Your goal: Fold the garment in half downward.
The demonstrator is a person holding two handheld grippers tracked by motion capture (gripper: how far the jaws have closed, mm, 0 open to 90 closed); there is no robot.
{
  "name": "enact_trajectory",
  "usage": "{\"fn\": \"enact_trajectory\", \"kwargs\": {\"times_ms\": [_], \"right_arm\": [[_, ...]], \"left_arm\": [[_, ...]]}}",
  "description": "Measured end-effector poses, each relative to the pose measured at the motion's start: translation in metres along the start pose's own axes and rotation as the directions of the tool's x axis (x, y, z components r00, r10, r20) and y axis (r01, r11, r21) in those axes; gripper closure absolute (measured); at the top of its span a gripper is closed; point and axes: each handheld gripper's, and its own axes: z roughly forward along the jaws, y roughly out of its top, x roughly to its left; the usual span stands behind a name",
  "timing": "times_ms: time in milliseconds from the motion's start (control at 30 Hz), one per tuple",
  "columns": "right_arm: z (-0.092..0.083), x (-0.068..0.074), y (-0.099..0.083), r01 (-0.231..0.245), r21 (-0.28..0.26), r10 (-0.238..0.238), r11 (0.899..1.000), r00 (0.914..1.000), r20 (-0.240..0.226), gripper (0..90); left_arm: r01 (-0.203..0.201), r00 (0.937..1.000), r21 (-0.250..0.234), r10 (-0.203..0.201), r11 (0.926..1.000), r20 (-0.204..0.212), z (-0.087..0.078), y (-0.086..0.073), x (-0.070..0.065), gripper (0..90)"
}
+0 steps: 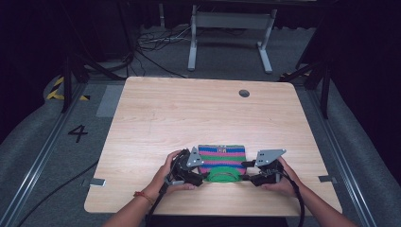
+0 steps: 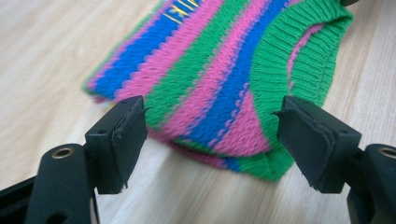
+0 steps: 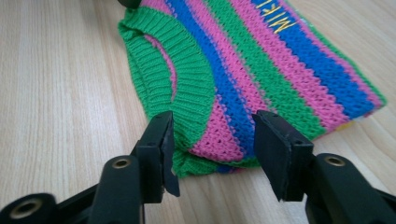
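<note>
A folded knit sweater [image 1: 222,156] with pink, blue and green stripes lies flat near the front edge of the wooden table [image 1: 189,113], its green ribbed collar [image 1: 223,175] toward the person. My left gripper [image 1: 201,178] sits at the sweater's near left corner. In the left gripper view its jaws [image 2: 210,140] stand open, the sweater's [image 2: 210,70] corner lying between them untouched beside the collar [image 2: 285,60]. My right gripper [image 1: 248,173] is at the near right corner. The right gripper view has its jaws [image 3: 212,135] open around the sweater's [image 3: 261,60] folded edge and collar [image 3: 173,70].
A round cable hole [image 1: 244,93] sits at the table's far right. Beyond the table stand a grey metal frame [image 1: 231,28] and loose cables [image 1: 156,42] on the floor. A "4" [image 1: 78,133] marks the floor at left. Both hands rest close to the table's front edge.
</note>
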Motion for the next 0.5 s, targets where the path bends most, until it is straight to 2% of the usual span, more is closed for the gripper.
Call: {"fn": "enact_trajectory", "kwargs": {"times_ms": [100,200,233,400,500], "right_arm": [[-0.006,-0.002,0.001,-0.015,-0.01,0.015,1.0,0.9995,0.027,45.0],[-0.014,-0.005,0.0,-0.026,-0.017,0.027,1.0,0.998,0.057,42.3],[-0.018,-0.006,-0.001,-0.036,-0.023,0.037,0.999,0.9979,0.052,41.8],[-0.035,-0.014,-0.006,-0.045,-0.03,0.048,0.999,0.9938,0.101,37.8],[-0.04,-0.015,-0.009,-0.052,-0.034,0.056,0.998,0.9927,0.107,37.3]], "left_arm": [[0.008,1.0,-0.005,-0.008,1.0,-0.004,-0.012,-0.003,0.006,23.7],[-0.007,0.9997,0.01,0.007,0.9999,-0.023,-0.025,-0.008,0.012,24.3],[-0.01,0.9996,0.015,0.01,0.9998,-0.028,-0.029,-0.011,0.014,24.8],[-0.015,0.9982,0.044,0.018,0.9989,-0.058,-0.043,-0.023,0.022,25.3],[-0.029,0.9964,0.056,0.033,0.998,-0.078,-0.049,-0.029,0.025,26.0]]}}
